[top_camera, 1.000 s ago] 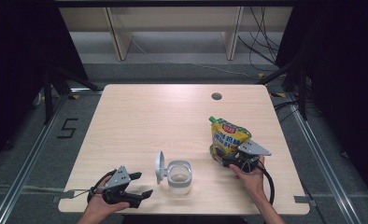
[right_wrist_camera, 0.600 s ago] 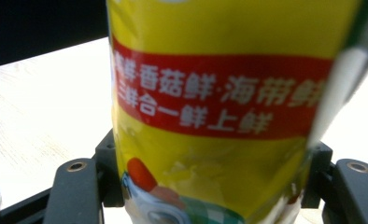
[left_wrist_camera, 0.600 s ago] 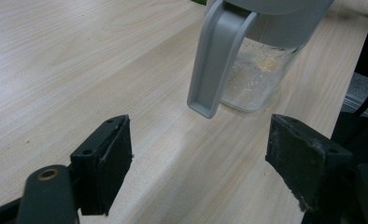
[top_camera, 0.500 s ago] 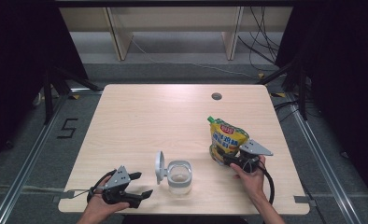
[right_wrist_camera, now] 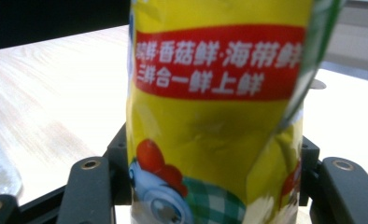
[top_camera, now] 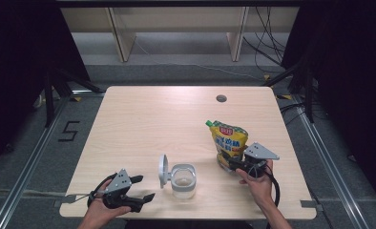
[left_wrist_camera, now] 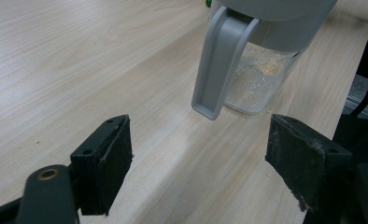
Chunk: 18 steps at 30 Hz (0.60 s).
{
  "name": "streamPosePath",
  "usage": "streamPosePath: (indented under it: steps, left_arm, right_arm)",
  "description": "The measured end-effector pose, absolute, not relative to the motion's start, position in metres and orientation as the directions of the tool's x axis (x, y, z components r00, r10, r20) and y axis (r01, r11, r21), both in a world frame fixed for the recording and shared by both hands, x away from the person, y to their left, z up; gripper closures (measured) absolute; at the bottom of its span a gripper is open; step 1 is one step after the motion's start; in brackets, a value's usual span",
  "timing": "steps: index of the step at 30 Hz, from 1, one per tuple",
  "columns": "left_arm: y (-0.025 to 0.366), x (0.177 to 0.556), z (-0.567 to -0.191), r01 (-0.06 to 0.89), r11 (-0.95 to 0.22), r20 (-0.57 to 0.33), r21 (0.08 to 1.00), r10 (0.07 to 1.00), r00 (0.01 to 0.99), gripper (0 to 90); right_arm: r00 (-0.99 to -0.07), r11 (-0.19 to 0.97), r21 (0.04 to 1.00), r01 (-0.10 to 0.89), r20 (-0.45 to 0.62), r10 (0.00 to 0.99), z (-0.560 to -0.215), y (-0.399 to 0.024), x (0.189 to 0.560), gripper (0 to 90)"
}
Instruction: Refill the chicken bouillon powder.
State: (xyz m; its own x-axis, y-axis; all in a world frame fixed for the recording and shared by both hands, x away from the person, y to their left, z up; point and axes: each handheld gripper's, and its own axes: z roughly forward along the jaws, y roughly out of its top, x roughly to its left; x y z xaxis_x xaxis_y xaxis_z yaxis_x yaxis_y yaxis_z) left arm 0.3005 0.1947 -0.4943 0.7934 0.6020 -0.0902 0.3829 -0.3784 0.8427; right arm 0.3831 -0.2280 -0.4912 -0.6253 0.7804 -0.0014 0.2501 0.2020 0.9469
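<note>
While the pale wooden desk [top_camera: 143, 124] looks the same as a second ago, the right gripper [top_camera: 234, 164] has just been closing its jaws around the foot of the yellow stand-up seasoning pouch with a green cap [top_camera: 229, 140], right of centre; by the right gripper view they now pinch it, so a lift looks likely. Lower left, the left gripper [top_camera: 143, 188] rests with jaws spread, facing the clear plastic jar with a raised grey lid [top_camera: 182, 180].

My right gripper view cuts the yellow pouch [right_wrist_camera: 215, 116] off top and bottom, and it hides where my pads meet it. The jar [left_wrist_camera: 261, 51] loses its top at the edge of my left gripper view. Pouch print's unreadable from the high view.
</note>
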Motion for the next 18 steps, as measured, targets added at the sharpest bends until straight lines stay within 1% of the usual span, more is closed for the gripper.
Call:
streamPosePath:
  steps: [1,2,3,4,7,8,9,10,12,13,15,18]
  left_arm:
    - [0.194,0.3,-0.495,0.378,-0.371,-0.086,0.848,0.607,0.79,22.1]
    - [0.196,0.301,-0.495,0.367,-0.401,-0.056,0.84,0.607,0.792,22.1]
    - [0.194,0.299,-0.496,0.395,-0.365,-0.098,0.843,0.618,0.78,22.0]
    - [0.194,0.299,-0.495,0.394,-0.366,-0.098,0.843,0.616,0.782,22.1]
    - [0.195,0.299,-0.495,0.397,-0.372,-0.102,0.839,0.61,0.786,22.0]
    - [0.195,0.3,-0.495,0.383,-0.379,-0.082,0.842,0.612,0.787,22.1]
    - [0.195,0.301,-0.495,0.371,-0.391,-0.065,0.842,0.61,0.79,22.1]
    - [0.194,0.3,-0.495,0.378,-0.372,-0.086,0.848,0.607,0.79,22.1]
    - [0.194,0.3,-0.495,0.379,-0.369,-0.088,0.849,0.609,0.788,22.0]
    - [0.195,0.3,-0.495,0.38,-0.369,-0.088,0.848,0.609,0.788,22.1]
    - [0.195,0.3,-0.495,0.382,-0.371,-0.089,0.846,0.608,0.789,22.1]
    - [0.196,0.3,-0.495,0.383,-0.377,-0.086,0.844,0.608,0.789,22.1]
  right_arm:
    - [-0.624,0.223,0.946,0.237,-0.028,0.781,-0.489,-0.229,0.381,39.7]
    - [-0.616,0.218,0.941,0.26,-0.012,0.788,-0.488,-0.229,0.377,39.8]
    - [-0.62,0.232,0.942,0.244,-0.033,0.784,-0.487,-0.23,0.377,39.8]
    - [-0.617,0.224,0.942,0.251,-0.022,0.786,-0.486,-0.229,0.375,39.8]
    - [-0.609,0.234,0.945,0.229,-0.049,0.792,-0.483,-0.232,0.372,39.9]
    - [-0.61,0.249,0.941,0.231,-0.059,0.79,-0.481,-0.233,0.37,39.9]
    - [-0.603,0.266,0.944,0.197,-0.097,0.792,-0.479,-0.233,0.369,39.9]
    - [-0.605,0.292,0.942,0.168,-0.136,0.784,-0.476,-0.235,0.369,39.9]
    - [-0.606,0.304,0.939,0.162,-0.149,0.782,-0.471,-0.234,0.363,39.9]
    - [-0.606,0.334,0.932,0.139,-0.186,0.773,-0.468,-0.234,0.362,39.9]
    - [-0.606,0.36,0.926,0.115,-0.222,0.764,-0.464,-0.232,0.357,40.0]
    - [-0.612,0.376,0.923,0.083,-0.25,0.75,-0.457,-0.23,0.347,39.9]
